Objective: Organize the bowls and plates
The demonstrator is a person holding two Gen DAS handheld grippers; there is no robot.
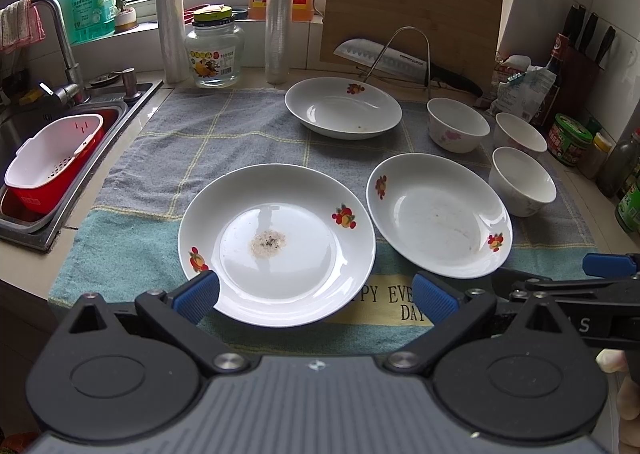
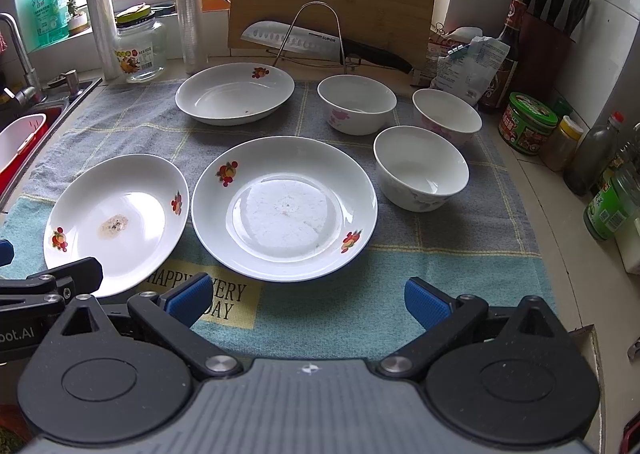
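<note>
Three plates and three bowls lie unstacked on the towel [image 2: 120, 122] covering the counter. Largest first: slide the left gripper [image 1: 316, 296], jaws wide and empty, onto the near rim of the stained plate [image 1: 276, 244] at the towel's front edge. The right gripper [image 2: 308, 300], equally wide and empty, faces the middle plate [image 2: 284, 206]. Bowls [image 2: 420, 168] wait toward the right edge.

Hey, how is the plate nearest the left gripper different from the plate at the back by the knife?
The near plate has a brownish speckled residue patch at its centre; the back plate shows only tiny specks. The near plate shows two fruit decals, the back plate one. Both are white, upright, resting on the towel.
</note>
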